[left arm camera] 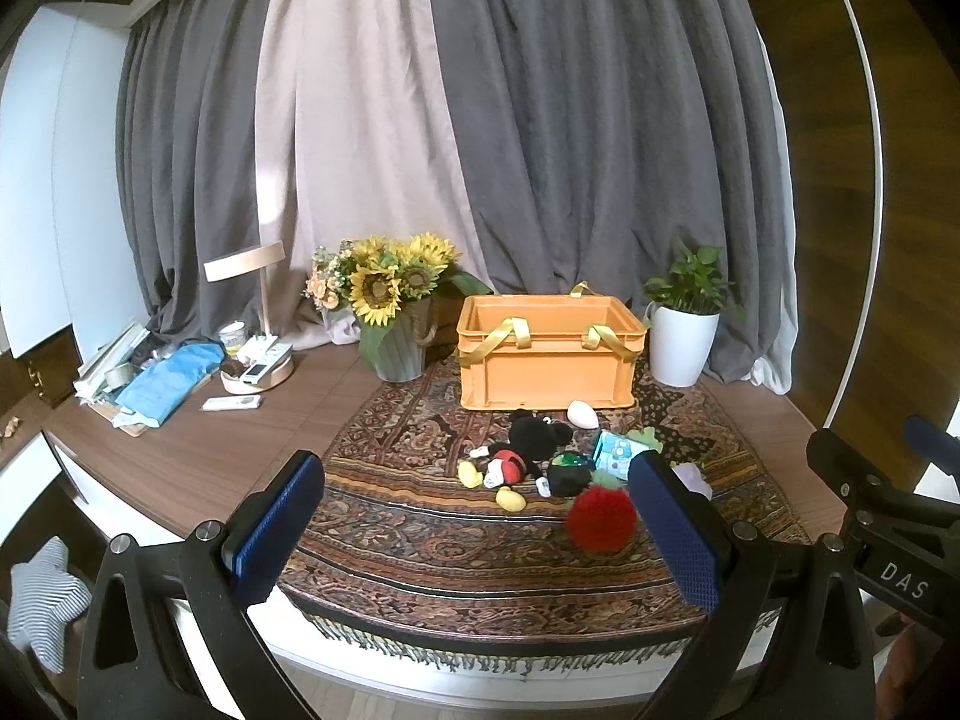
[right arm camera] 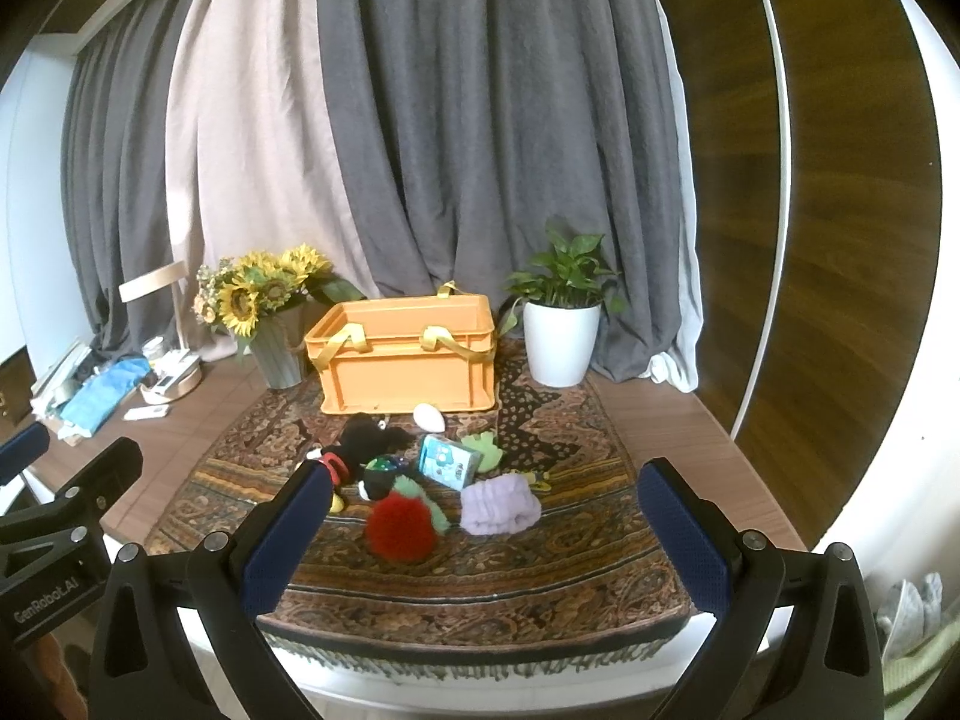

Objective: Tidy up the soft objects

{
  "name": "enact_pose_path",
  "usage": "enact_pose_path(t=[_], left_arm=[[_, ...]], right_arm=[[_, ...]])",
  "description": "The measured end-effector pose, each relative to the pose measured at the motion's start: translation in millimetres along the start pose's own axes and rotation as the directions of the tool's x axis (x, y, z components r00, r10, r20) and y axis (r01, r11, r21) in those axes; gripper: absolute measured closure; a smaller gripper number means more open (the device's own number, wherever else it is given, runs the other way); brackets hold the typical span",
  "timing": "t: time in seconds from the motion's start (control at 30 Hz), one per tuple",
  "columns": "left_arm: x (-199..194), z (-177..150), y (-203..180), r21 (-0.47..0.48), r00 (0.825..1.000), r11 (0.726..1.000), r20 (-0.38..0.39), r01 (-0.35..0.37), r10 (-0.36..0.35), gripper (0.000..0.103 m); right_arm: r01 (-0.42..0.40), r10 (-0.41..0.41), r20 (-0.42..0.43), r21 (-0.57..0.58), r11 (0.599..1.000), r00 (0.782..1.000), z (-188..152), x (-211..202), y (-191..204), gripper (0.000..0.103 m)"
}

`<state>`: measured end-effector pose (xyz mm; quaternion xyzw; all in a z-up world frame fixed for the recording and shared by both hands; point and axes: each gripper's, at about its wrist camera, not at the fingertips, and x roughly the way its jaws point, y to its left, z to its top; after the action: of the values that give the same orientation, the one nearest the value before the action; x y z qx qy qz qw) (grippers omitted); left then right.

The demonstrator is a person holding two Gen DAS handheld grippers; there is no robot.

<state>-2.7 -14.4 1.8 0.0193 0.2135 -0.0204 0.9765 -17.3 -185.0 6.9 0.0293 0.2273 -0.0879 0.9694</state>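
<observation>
An orange crate (left arm camera: 546, 369) (right arm camera: 408, 369) with yellow straps stands at the back of a patterned rug (left arm camera: 420, 516) (right arm camera: 570, 516). In front of it lie a Mickey plush (left arm camera: 522, 450) (right arm camera: 360, 450), a red fluffy strawberry (left arm camera: 602, 519) (right arm camera: 399, 525), a small black-and-green toy (left arm camera: 567, 471) (right arm camera: 384, 474), a blue box (left arm camera: 618, 450) (right arm camera: 447, 461), a lilac plush (right arm camera: 501, 504), a green plush (right arm camera: 486, 447) and a white egg shape (left arm camera: 582, 414) (right arm camera: 429, 417). My left gripper (left arm camera: 480, 534) and right gripper (right arm camera: 486, 540) are open and empty, hovering at the table's front edge.
A sunflower vase (left arm camera: 396, 348) (right arm camera: 279, 354) stands left of the crate, a white potted plant (left arm camera: 681, 342) (right arm camera: 561, 342) right of it. A lamp (left arm camera: 258, 312), remotes and blue cloth (left arm camera: 168, 378) clutter the far left. Curtains hang behind.
</observation>
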Motion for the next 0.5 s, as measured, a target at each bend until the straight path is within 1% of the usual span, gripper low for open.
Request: enact_pose_path(t=[0.3, 0.5], left_arm=[[11, 2, -9, 0.008, 1.0, 1.0, -0.015, 0.012, -0.012, 0.0], [27, -3, -21, 0.021, 0.997, 0.998, -0.052, 0.057, -0.055, 0.0]], right_arm=[[-0.002, 0.002, -0.008, 0.005, 1.0, 1.0, -2, 7, -4, 0.001], [-0.022, 0.023, -0.03, 0.028, 0.999, 0.999, -8, 24, -17, 0.001]])
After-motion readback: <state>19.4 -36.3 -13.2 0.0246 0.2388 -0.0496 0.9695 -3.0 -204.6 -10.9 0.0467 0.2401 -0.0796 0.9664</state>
